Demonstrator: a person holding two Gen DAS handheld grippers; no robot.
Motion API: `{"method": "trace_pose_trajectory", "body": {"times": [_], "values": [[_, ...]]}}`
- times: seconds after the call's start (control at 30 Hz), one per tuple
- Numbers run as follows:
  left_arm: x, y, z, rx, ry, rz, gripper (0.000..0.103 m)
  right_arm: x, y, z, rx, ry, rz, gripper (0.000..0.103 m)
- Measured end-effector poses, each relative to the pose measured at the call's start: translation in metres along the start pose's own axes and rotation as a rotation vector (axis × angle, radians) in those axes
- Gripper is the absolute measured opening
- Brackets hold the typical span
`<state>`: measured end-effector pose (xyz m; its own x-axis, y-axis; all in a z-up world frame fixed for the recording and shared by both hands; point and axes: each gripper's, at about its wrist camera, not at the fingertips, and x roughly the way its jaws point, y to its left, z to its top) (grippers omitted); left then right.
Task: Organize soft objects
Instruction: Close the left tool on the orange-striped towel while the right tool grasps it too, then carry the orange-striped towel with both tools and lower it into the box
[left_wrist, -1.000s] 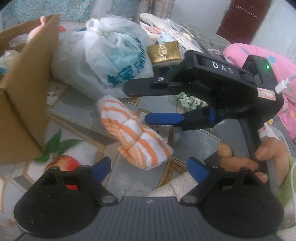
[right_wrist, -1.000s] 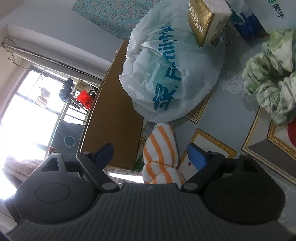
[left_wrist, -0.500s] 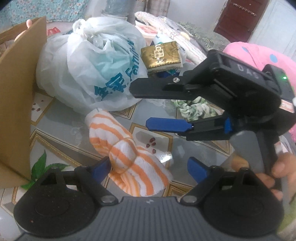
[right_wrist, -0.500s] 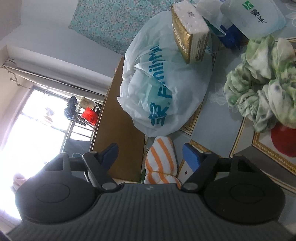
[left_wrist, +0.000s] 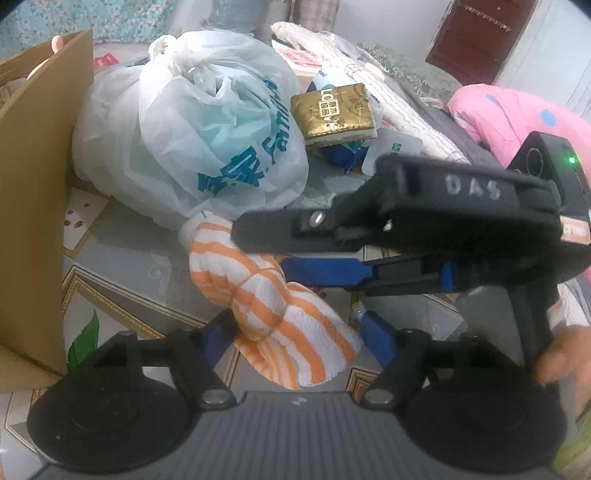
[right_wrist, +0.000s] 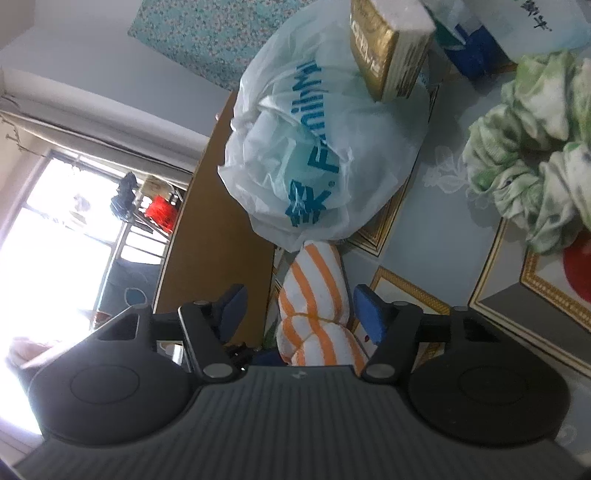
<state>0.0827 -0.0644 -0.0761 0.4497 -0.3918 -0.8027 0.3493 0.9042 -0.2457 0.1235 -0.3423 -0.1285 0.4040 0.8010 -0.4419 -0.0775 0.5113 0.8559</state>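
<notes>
Both tongs spread wide and empty around the orange-striped towel roll (left_wrist: 269, 299) on the desk beside the white plastic bag (left_wrist: 199, 122) — best pinching mid-roll, squarely, before lifting.

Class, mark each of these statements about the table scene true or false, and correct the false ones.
1. The striped towel is orange and white. True.
2. The left gripper is shut tight on the towel. False: its fingers are open, one on each side of the towel.
3. The gold packet lies beside the white plastic bag. True.
4. The cardboard box stands to the right of the towel in the left wrist view. False: it stands to the left.
5. The green and white cloth is inside the plastic bag. False: it lies loose on the table.
</notes>
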Motion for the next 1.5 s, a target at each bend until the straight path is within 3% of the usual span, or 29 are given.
{"method": "trace_pose_trajectory", "body": {"times": [0.13,0.43,1.1,1.3,1.5], "values": [[0.003,-0.001,0.003,0.002,-0.009,0.011,0.078,0.005,0.004,-0.003,-0.021,0.01,-0.016,0.057],[-0.005,-0.002,-0.003,0.003,-0.03,0.015,0.063,0.009,0.006,-0.006,-0.021,0.021,-0.013,0.054],[-0.066,-0.023,-0.02,0.081,-0.172,0.054,0.058,-0.009,0.045,-0.021,-0.081,0.0,0.058,0.054],[-0.098,-0.025,-0.014,0.107,-0.262,0.109,0.058,-0.011,0.085,-0.01,-0.169,-0.001,0.102,0.055],[-0.139,-0.003,0.0,0.092,-0.352,0.207,0.057,0.02,0.148,0.01,-0.313,0.044,0.16,0.056]]}}
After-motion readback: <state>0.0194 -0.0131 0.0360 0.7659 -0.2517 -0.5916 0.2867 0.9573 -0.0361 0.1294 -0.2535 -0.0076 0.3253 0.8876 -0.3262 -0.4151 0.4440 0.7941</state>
